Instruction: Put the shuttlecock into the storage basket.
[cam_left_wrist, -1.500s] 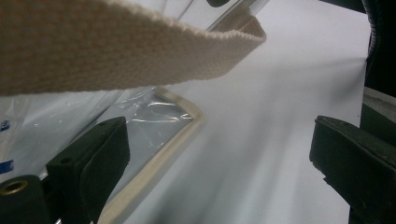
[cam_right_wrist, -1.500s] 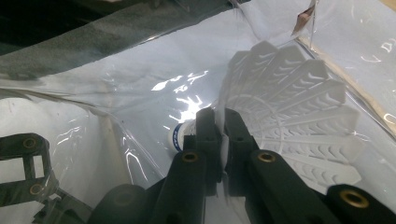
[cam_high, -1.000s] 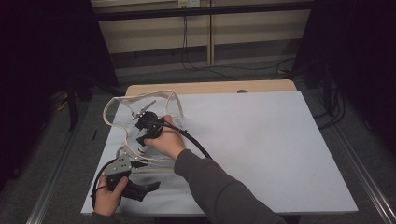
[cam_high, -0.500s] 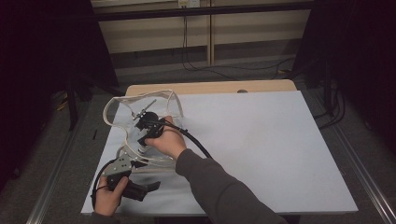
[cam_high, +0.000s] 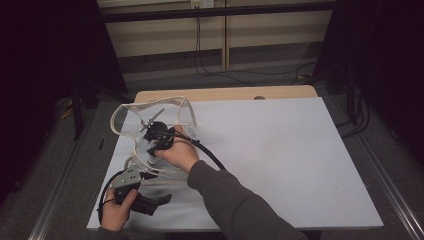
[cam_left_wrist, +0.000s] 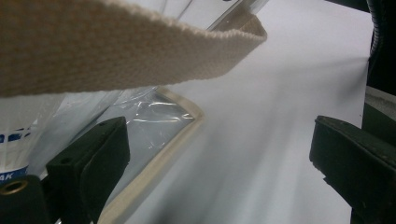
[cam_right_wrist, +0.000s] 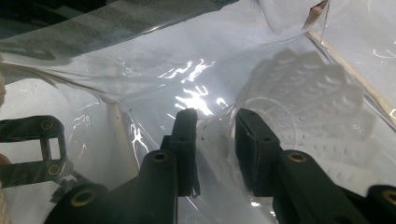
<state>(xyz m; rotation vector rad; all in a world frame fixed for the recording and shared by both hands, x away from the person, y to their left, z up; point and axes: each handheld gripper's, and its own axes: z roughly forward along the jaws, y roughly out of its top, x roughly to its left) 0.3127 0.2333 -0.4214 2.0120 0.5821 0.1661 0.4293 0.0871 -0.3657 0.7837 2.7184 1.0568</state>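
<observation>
Right gripper view: glossy, crinkled clear plastic bag (cam_right_wrist: 154, 74)

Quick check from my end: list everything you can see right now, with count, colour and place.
Bag: one, clear plastic with cream trim, far left of the table.
Strap: one, cream woven, hanging across the left gripper view.
Table cover: one, white, over the wooden table.
Cables: several, dark, on the floor beyond the table.
Left gripper: one, black, near left edge, jaws wide apart.
Right gripper: one, black, inside the bag; jaws just been closing, clear film between them, contact unclear.
</observation>
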